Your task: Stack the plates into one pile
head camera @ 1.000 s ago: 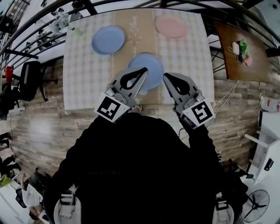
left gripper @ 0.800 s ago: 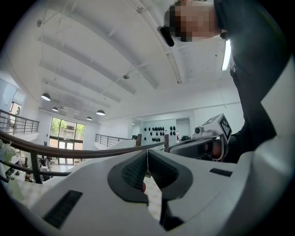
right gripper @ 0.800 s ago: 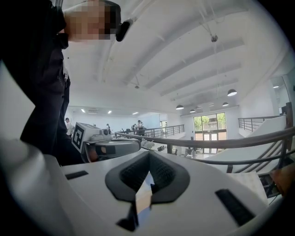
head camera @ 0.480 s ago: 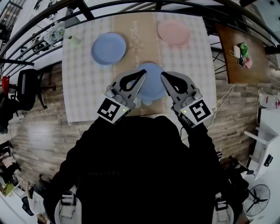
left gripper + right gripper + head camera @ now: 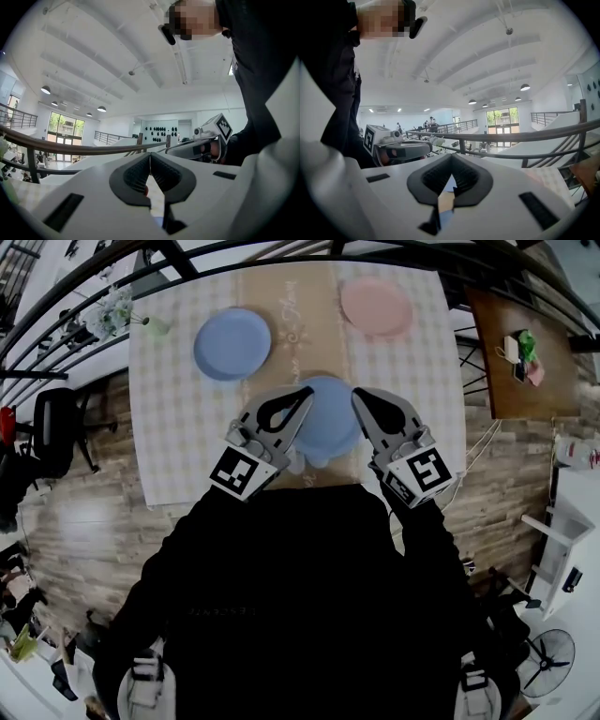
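Both claws are pressed together with nothing in them. In the head view, left gripper [image 5: 306,392] and right gripper [image 5: 357,394] sit over the side edges of the near blue plate [image 5: 325,418], on the tan runner [image 5: 291,296] by the table's [image 5: 169,427] near edge. Far blue plate [image 5: 232,343] is back left, pink plate [image 5: 376,306] back right, well apart with bare checked cloth between. Railing [image 5: 511,137] beyond, wood floor [image 5: 84,521] around. Runner script unreadable.

Head view steeply down over table [image 5: 178,427], gripper views low, near-level, sharing the railing [image 5: 70,149].
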